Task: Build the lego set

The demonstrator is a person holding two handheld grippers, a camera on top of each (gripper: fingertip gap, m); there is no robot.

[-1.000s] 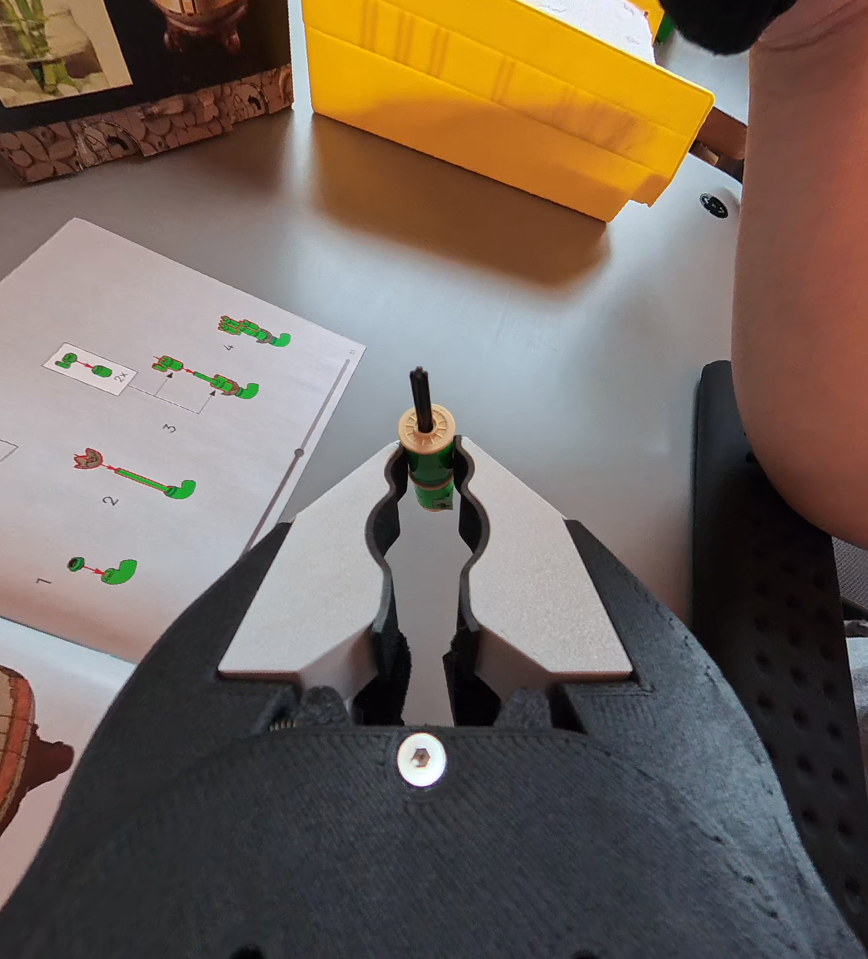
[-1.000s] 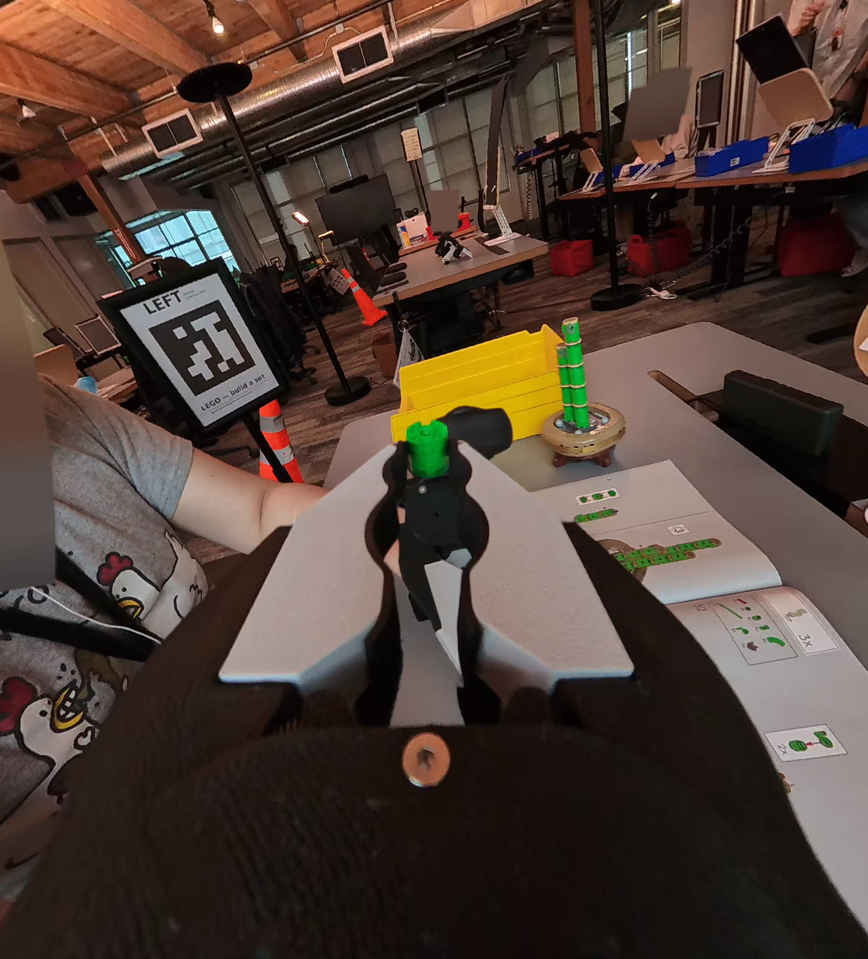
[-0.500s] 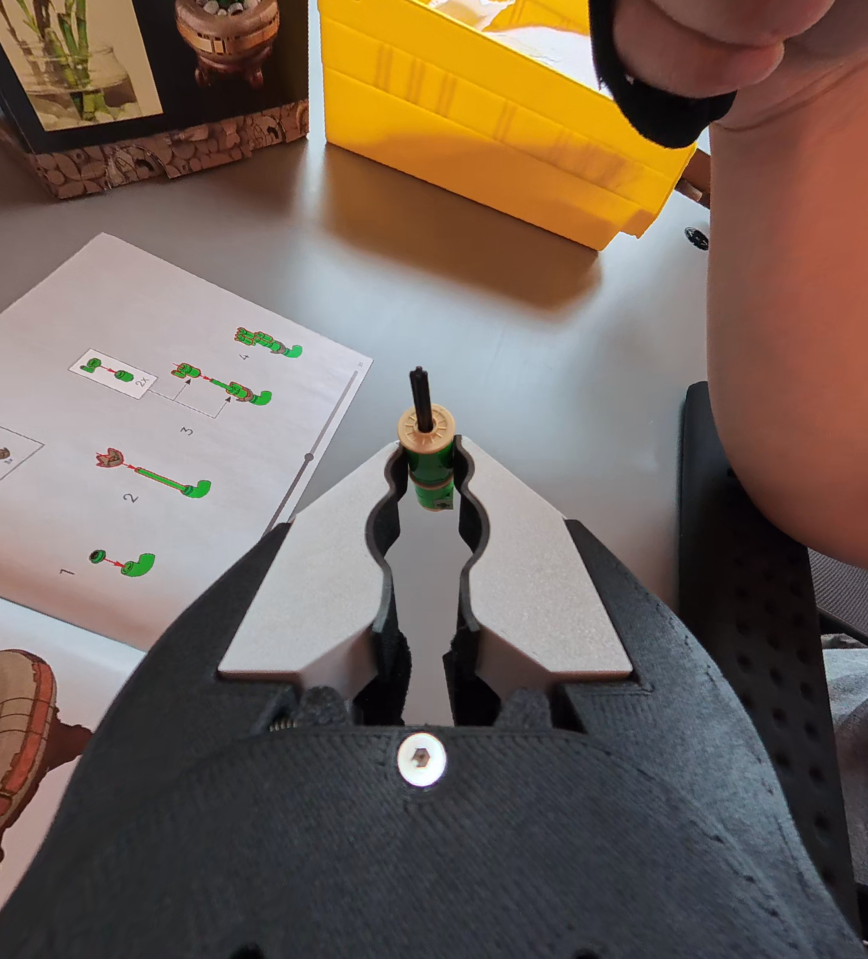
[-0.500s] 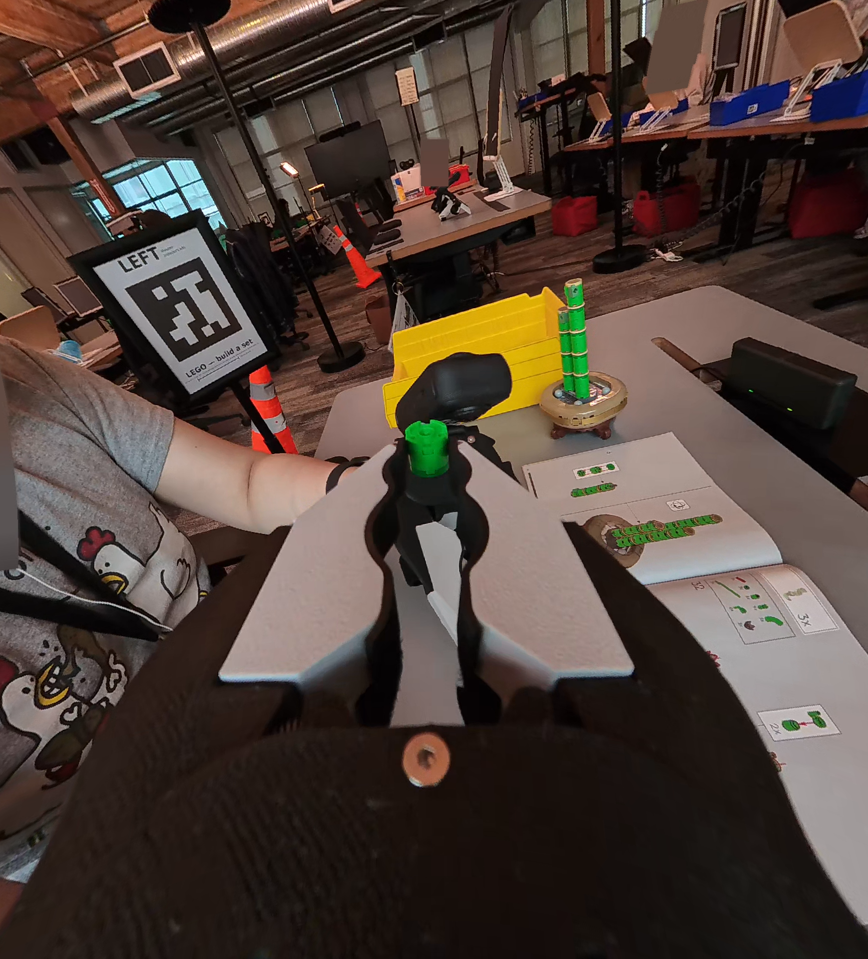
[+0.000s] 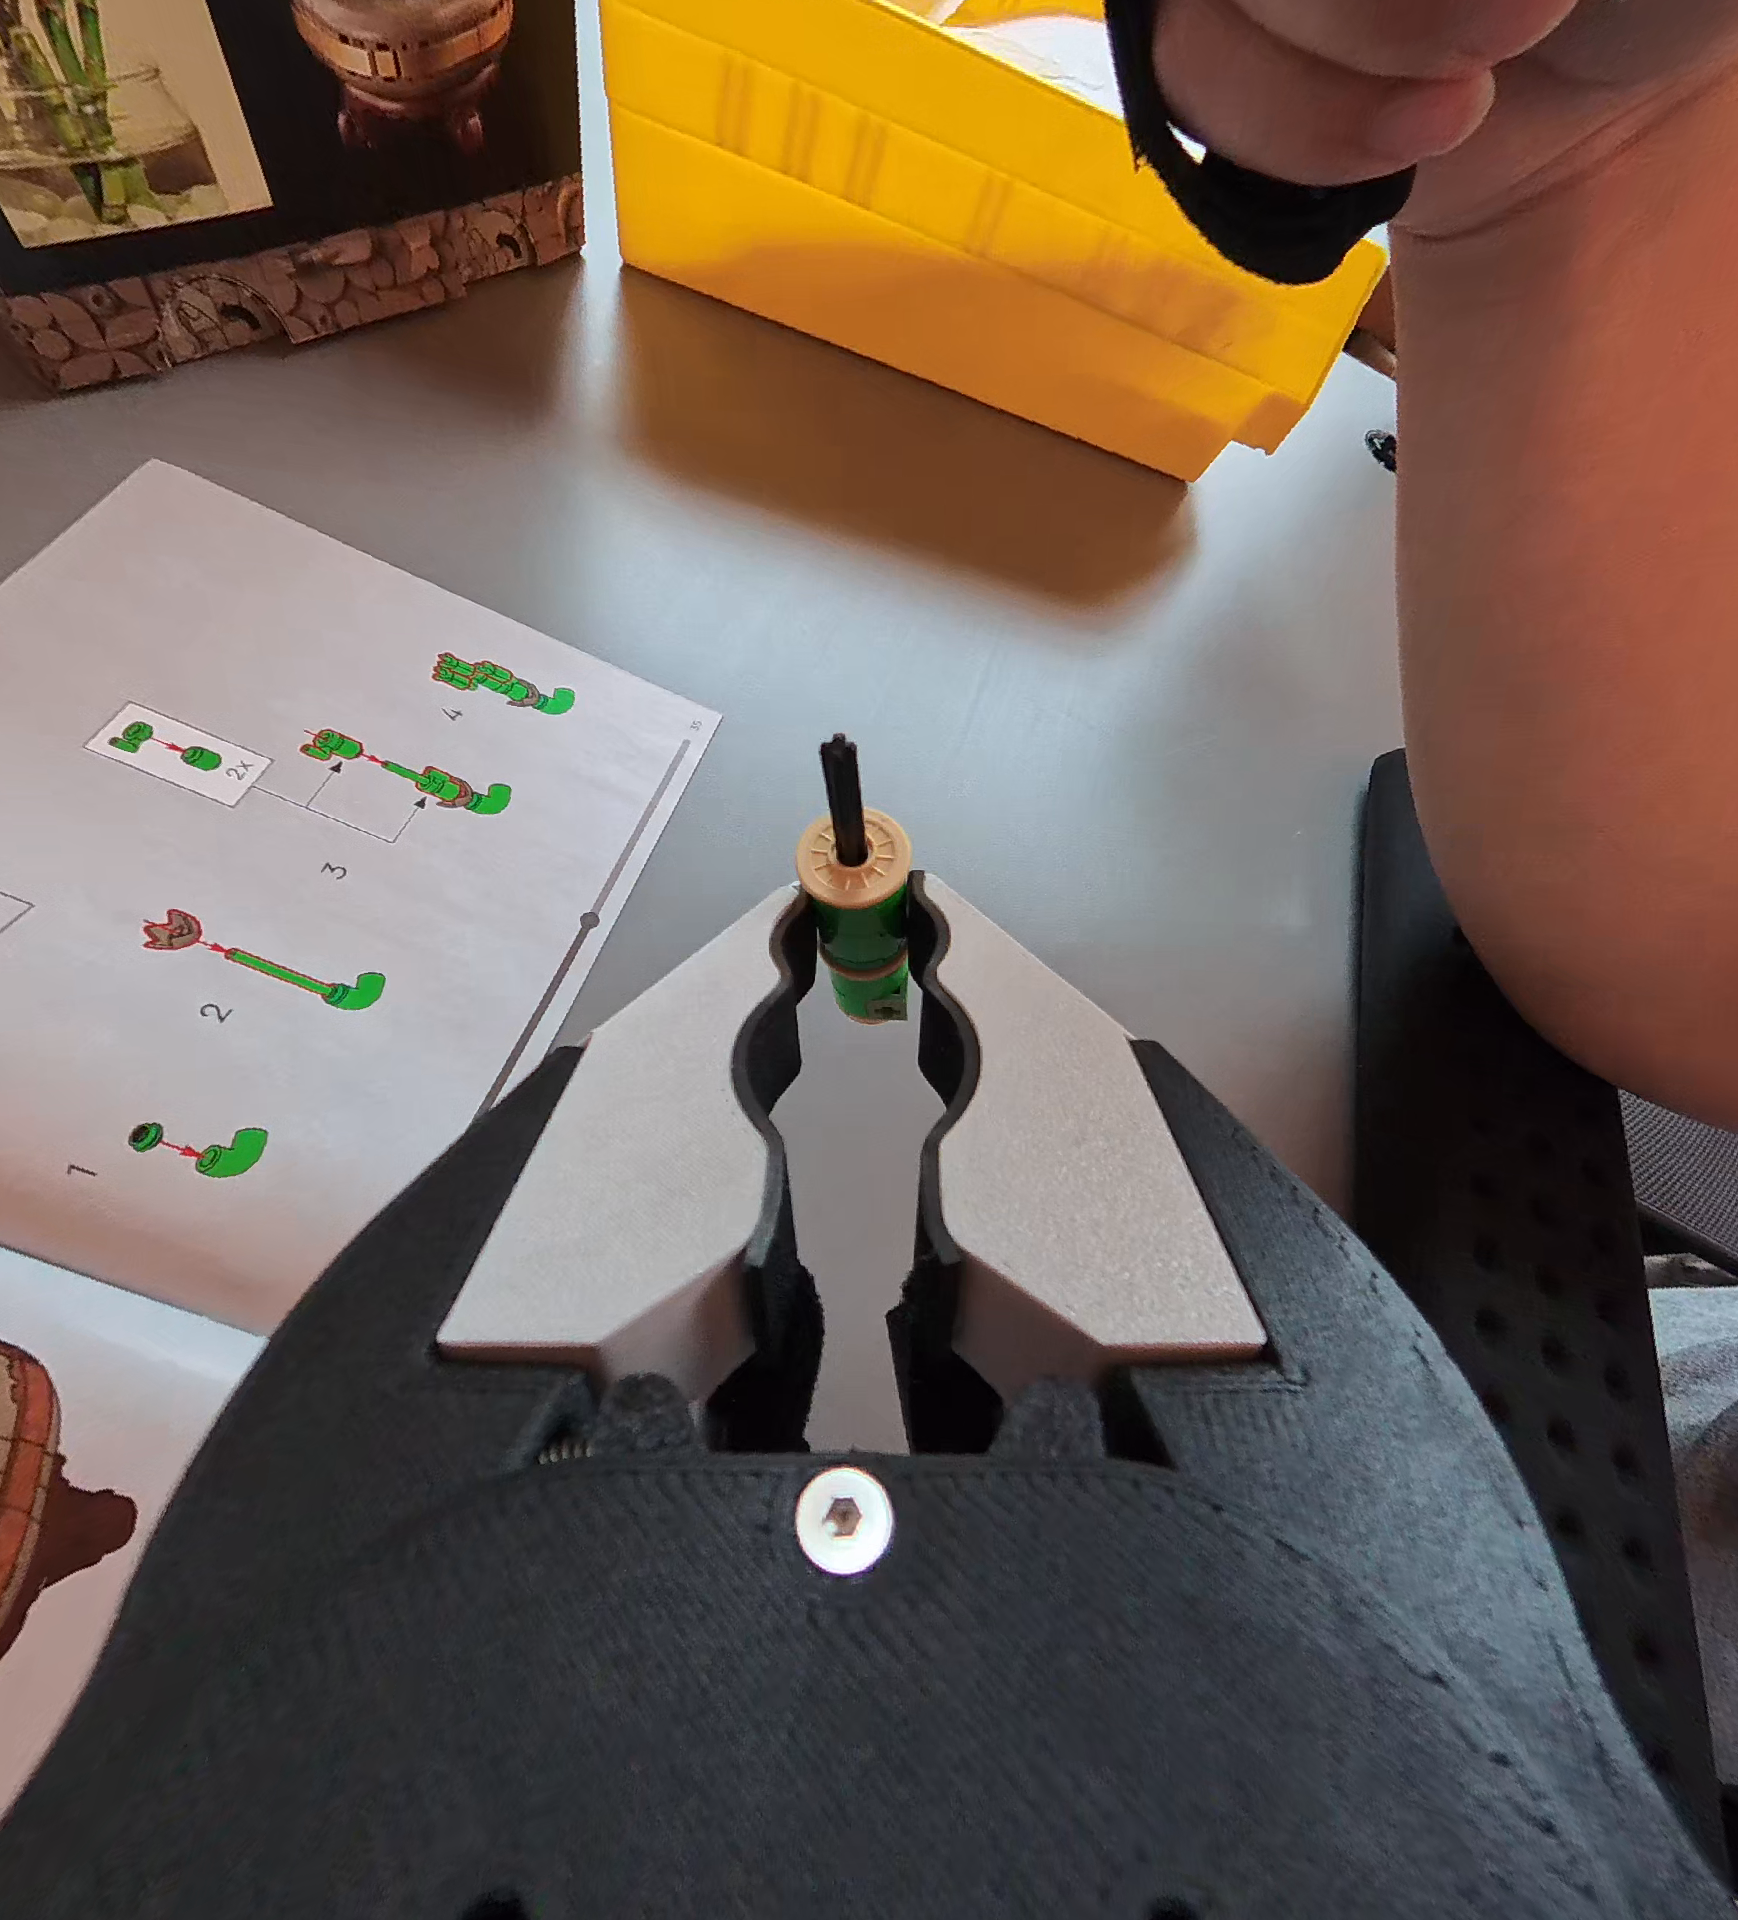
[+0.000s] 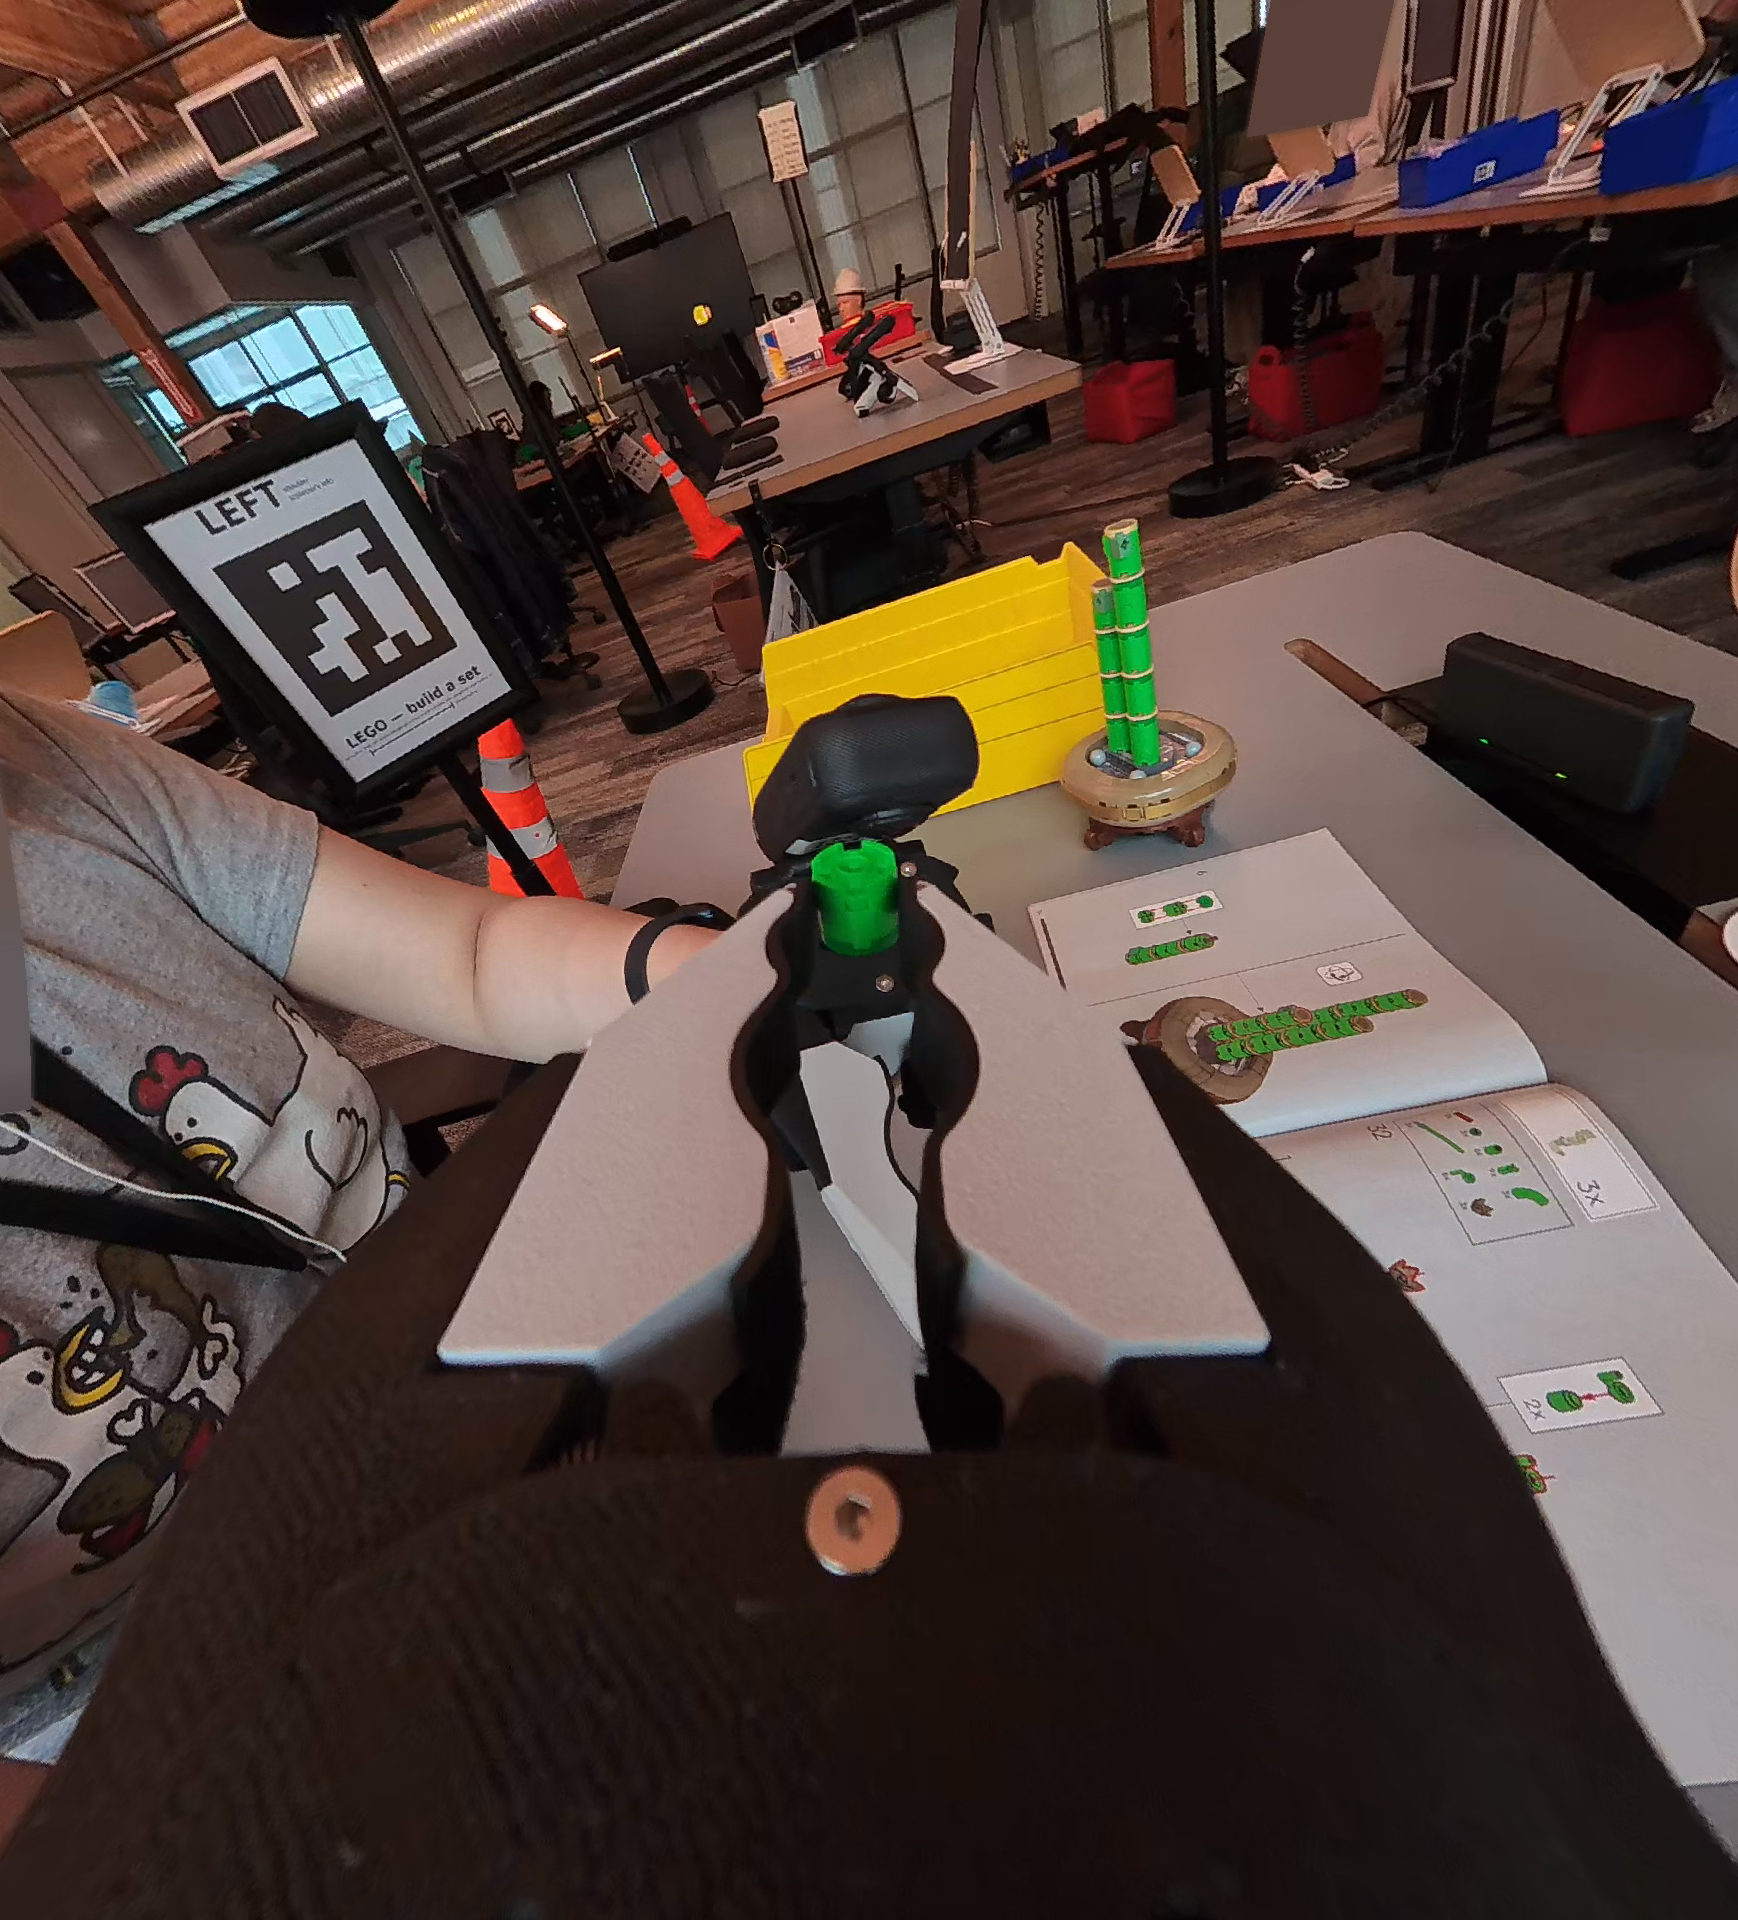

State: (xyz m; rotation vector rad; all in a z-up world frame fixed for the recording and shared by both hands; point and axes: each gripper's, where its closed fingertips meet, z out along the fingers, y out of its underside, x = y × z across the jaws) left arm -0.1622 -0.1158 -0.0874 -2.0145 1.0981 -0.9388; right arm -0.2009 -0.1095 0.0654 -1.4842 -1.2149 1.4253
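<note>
Green stalks (image 6: 1125, 644) already stand in the base beyond the right gripper (image 6: 852, 914), which pinches a green cylinder (image 6: 852, 902), probably next onto the axle stack (image 5: 857, 914) clamped at the left gripper (image 5: 857, 935) tips.

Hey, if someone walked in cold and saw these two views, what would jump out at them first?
Probably the left gripper pinching a dark green stalk piece with a tan disc and black axle on top, above the instruction booklet. Next, the right gripper clamping a bright green round brick, with the yellow bin and half-built bamboo model behind.
</note>
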